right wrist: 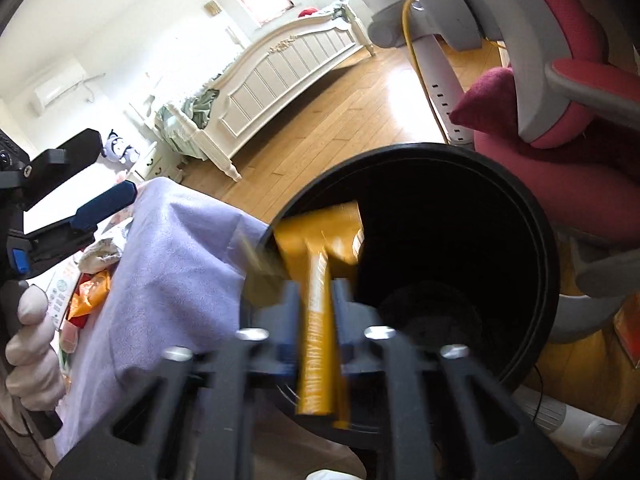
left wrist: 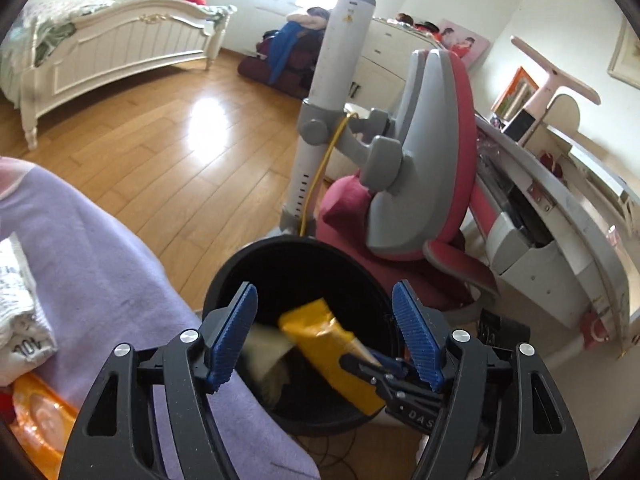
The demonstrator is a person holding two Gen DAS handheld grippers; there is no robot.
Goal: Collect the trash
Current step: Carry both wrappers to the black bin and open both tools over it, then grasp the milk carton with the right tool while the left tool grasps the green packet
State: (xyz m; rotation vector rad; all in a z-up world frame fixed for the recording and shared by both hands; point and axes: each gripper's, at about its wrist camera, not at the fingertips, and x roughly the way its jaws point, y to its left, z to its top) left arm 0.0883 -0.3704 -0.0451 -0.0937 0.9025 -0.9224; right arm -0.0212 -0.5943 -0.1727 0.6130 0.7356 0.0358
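Note:
A black bin (left wrist: 280,243) (right wrist: 549,280) stands on the wooden floor beside a purple cloth (left wrist: 100,260) (right wrist: 172,260). My left gripper (left wrist: 326,332) (right wrist: 108,168) is open above the bin's mouth, with nothing touching its blue pads (left wrist: 236,332). A blurred beige scrap (left wrist: 264,344) (right wrist: 256,256) is in the air just inside the bin. My right gripper (right wrist: 318,312) (left wrist: 376,368) reaches over the rim, blurred, with a yellow wrapper (right wrist: 320,312) (left wrist: 332,344) lying between its jaws and slanting into the bin. The jaws stand slightly apart from it. An orange wrapper (left wrist: 36,412) (right wrist: 90,292) and crumpled white packaging (left wrist: 16,312) lie on the cloth.
A pink and grey chair (left wrist: 432,152) (right wrist: 560,80) crowds the bin's far right side. A white pole (left wrist: 340,60) with a yellow cable (left wrist: 316,184) rises just behind the bin. A desk (left wrist: 560,208) runs along the right. A white bed (left wrist: 120,48) stands across the wooden floor (left wrist: 180,152).

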